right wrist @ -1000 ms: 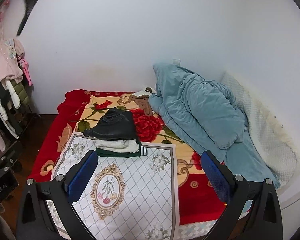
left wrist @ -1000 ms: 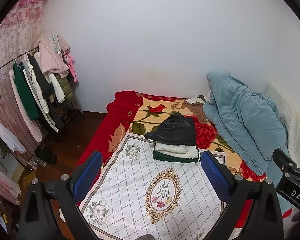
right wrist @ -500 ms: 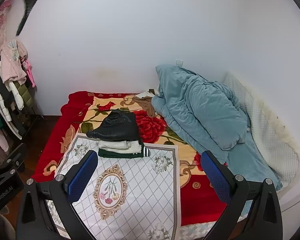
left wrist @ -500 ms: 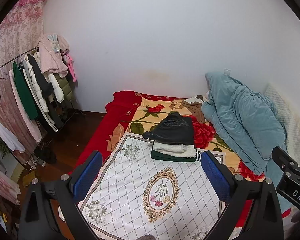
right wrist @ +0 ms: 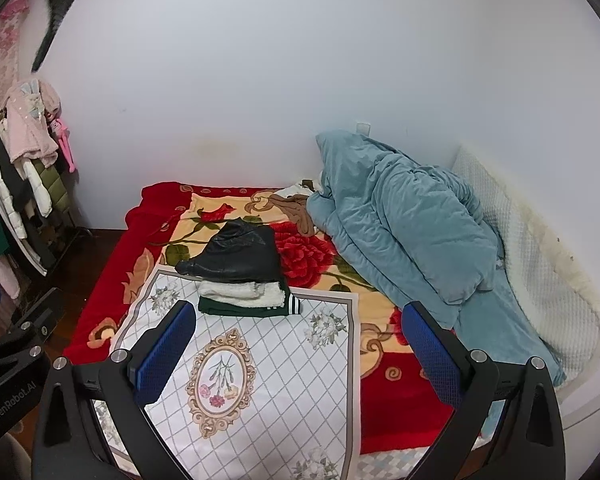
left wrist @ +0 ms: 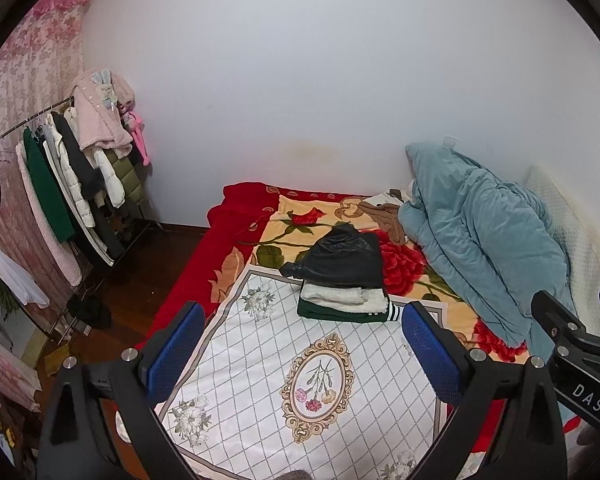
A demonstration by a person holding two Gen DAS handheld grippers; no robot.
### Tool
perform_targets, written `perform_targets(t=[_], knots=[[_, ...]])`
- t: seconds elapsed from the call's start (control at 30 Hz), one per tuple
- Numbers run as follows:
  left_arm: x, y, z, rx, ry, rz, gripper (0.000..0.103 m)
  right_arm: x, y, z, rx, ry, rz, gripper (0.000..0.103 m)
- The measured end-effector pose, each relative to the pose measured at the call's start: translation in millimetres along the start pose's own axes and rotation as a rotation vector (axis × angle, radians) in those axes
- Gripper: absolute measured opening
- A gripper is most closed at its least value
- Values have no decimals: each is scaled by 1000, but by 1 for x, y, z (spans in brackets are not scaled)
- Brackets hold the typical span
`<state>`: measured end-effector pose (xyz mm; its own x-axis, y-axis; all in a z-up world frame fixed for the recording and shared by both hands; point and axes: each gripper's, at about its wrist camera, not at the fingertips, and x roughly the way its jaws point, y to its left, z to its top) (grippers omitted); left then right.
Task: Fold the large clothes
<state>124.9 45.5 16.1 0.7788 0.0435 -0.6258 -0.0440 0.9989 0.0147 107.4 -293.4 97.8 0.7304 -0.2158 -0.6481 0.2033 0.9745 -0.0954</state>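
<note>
Both my views have drifted a little over the last second: the stack of folded clothes [left wrist: 342,280] sits slightly lower and further left in the left wrist view, and the bed [right wrist: 148,216] has slid a touch rightward in the right wrist view. Nothing on the bed itself has shifted. I read this as me standing back at the foot of the bed, between garments, not mid-fold.

My left gripper [left wrist: 302,354] has its blue pads wide apart and holds nothing. My right gripper [right wrist: 298,350] is spread the same way, also empty. Each one shows at the edge of the other's view, so they are side by side.

The stack, a black garment on top of a white fleecy one and a dark green one with striped trim, rests at the far edge of the white patterned cloth [right wrist: 260,380] spread over the red floral blanket [left wrist: 404,264]. My guess is those are finished and the next large piece must be fetched, perhaps from the clothes rack [left wrist: 72,168] to my left.

The patterned cloth in front of the stack is bare and gives good folding room. On the right, the rumpled teal quilt [right wrist: 404,236] crowds that side, so wide spreads should stay left of it.
</note>
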Motion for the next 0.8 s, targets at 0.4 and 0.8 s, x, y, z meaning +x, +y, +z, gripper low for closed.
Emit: perform_targets(t=[0.4, 0.8], knots=[[-2, -3, 3, -8, -1, -6, 100, 1, -7, 2, -8, -6, -5, 103], [-2, -2, 1, -7, -1, -8, 100, 1, -9, 3, -7, -7, -6, 103]])
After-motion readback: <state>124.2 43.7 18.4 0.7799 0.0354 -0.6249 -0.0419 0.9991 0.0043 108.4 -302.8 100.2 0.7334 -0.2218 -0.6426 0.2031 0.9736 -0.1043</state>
